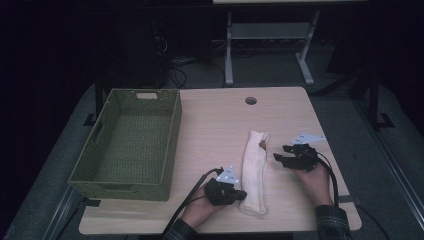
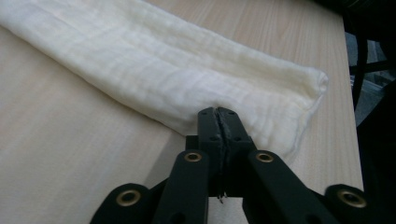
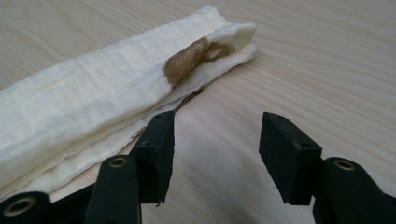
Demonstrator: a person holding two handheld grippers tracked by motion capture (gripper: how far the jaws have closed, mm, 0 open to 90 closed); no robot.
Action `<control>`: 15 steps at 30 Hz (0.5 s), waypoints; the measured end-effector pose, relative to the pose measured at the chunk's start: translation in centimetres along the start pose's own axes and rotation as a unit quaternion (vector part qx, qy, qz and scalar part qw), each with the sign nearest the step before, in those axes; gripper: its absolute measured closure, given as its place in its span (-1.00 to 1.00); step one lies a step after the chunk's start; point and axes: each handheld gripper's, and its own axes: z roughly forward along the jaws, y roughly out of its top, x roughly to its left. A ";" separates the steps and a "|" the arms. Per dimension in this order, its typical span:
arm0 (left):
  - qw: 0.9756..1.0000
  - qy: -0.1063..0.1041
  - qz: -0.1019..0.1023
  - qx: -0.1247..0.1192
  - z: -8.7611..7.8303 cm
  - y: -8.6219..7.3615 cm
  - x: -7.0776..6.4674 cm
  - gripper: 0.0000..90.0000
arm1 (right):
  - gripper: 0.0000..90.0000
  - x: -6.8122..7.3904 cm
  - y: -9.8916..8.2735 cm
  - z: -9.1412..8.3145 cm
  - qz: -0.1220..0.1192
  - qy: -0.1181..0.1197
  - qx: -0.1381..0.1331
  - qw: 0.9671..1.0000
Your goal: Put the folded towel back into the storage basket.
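A cream cloth [image 1: 255, 170], folded into a long strip, lies lengthwise on the wooden table [image 1: 215, 120]. It has a brown patch [image 3: 187, 60] near its far end. My left gripper [image 1: 242, 192] is at the cloth's near left edge. In the left gripper view its jaws [image 2: 218, 114] are pressed together over the hem of the cloth [image 2: 163, 79], with a pale sliver of fabric pinched between them. My right gripper [image 1: 279, 157] sits to the right of the cloth's far end. It [image 3: 215, 140] stands open with bare table between the jaws, and one jaw is close beside the edge of the cloth [image 3: 93, 102].
A green woven basket [image 1: 125, 185] stands on the left part of the table, with nothing in it. There is a round cable hole [image 1: 251, 100] near the table's far edge. Beyond the table are dark floor and a desk frame [image 1: 270, 35].
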 end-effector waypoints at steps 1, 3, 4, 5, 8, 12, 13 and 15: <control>1.000 0.003 0.008 0.000 -0.2 0.3 0.1 0.91 | 0.00 0.0 0.0 0.0 0.000 0.000 0.000 1.000; 1.000 0.004 0.020 0.001 -0.4 0.8 0.3 0.82 | 0.00 0.0 0.0 0.0 -0.001 0.000 0.000 1.000; 1.000 0.004 0.027 0.000 -0.5 1.1 0.3 0.77 | 0.00 0.0 0.0 0.0 -0.001 0.000 0.000 1.000; 0.999 0.001 0.037 0.000 -0.5 1.5 0.4 0.70 | 0.00 -0.1 0.0 0.0 -0.002 0.000 0.000 1.000; 0.999 -0.008 0.053 0.006 -0.3 2.3 0.7 0.53 | 0.00 -0.1 0.0 0.0 -0.002 0.000 0.000 1.000; 0.997 -0.022 0.074 0.016 0.4 3.3 1.1 0.33 | 0.00 -0.1 0.0 0.0 0.000 -0.001 0.002 1.000; 0.996 -0.029 0.078 0.016 0.6 3.5 1.3 0.30 | 0.00 -0.1 -0.1 0.0 0.001 0.000 0.001 1.000; 0.996 -0.037 0.079 0.015 0.9 3.7 1.4 0.22 | 0.00 -0.2 -0.1 0.0 0.001 0.000 0.001 1.000</control>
